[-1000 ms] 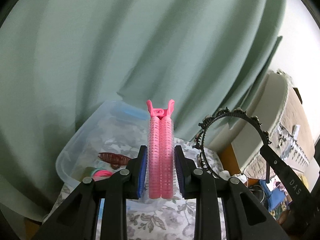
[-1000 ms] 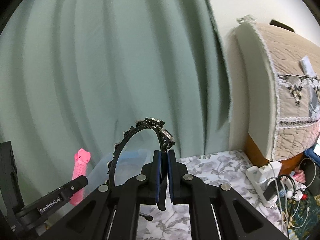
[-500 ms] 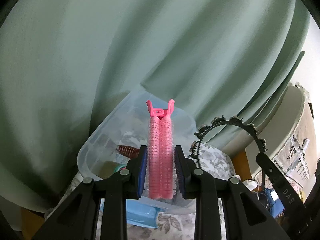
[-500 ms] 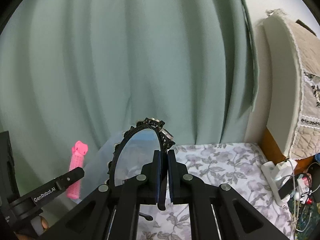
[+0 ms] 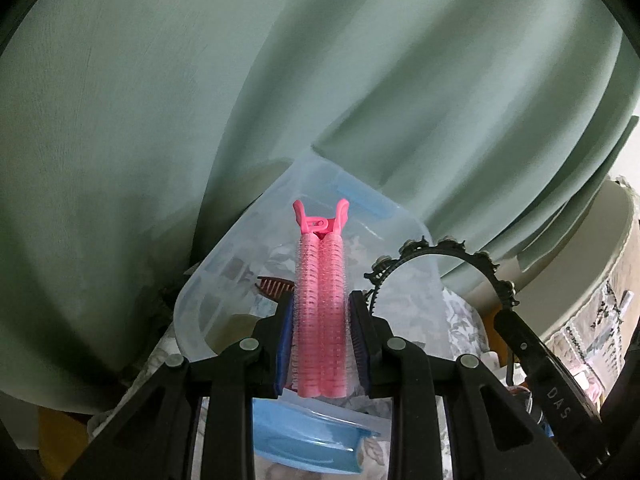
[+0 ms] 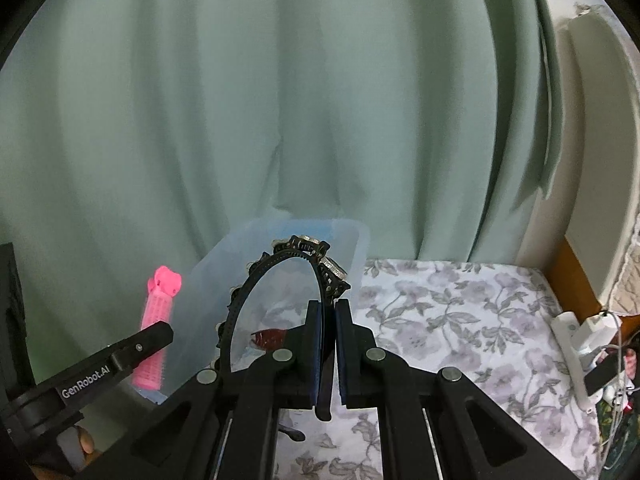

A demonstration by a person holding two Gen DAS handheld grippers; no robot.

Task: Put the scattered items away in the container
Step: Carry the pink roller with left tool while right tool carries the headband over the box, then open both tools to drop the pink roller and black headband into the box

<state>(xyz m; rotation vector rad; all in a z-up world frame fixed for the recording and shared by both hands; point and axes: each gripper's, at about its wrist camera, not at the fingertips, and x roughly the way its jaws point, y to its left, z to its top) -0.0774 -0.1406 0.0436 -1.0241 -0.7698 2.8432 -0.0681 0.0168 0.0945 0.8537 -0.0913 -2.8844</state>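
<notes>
We hold a pink roller clip (image 5: 320, 312) in our left gripper (image 5: 320, 340), the blue pads pressed against its two bristled sides, its forked pink end pointing up and away. It hangs in the air in front of the clear bin (image 5: 404, 216), which stands on the flowered cloth (image 6: 448, 320) against the green curtain (image 6: 320, 100). Inside the bin we see a dark red comb (image 5: 274, 286) lying on the bottom; a blue lid (image 5: 304, 440) sits at the bin's near edge, below the clip.

Our right gripper (image 6: 328, 352) is nearly closed, pinching one leg of a black headband (image 6: 280, 264) between its pads. The band arches up and to the left, its beaded top in front of the bin's far wall. From the left view the headband (image 5: 444, 248) rises just right of the clip, apart from it. From the right view the clip (image 6: 158, 328) stands at the bin's left side.

At the far right a white power strip (image 6: 576, 344) with cables lies by the cloth's edge.
</notes>
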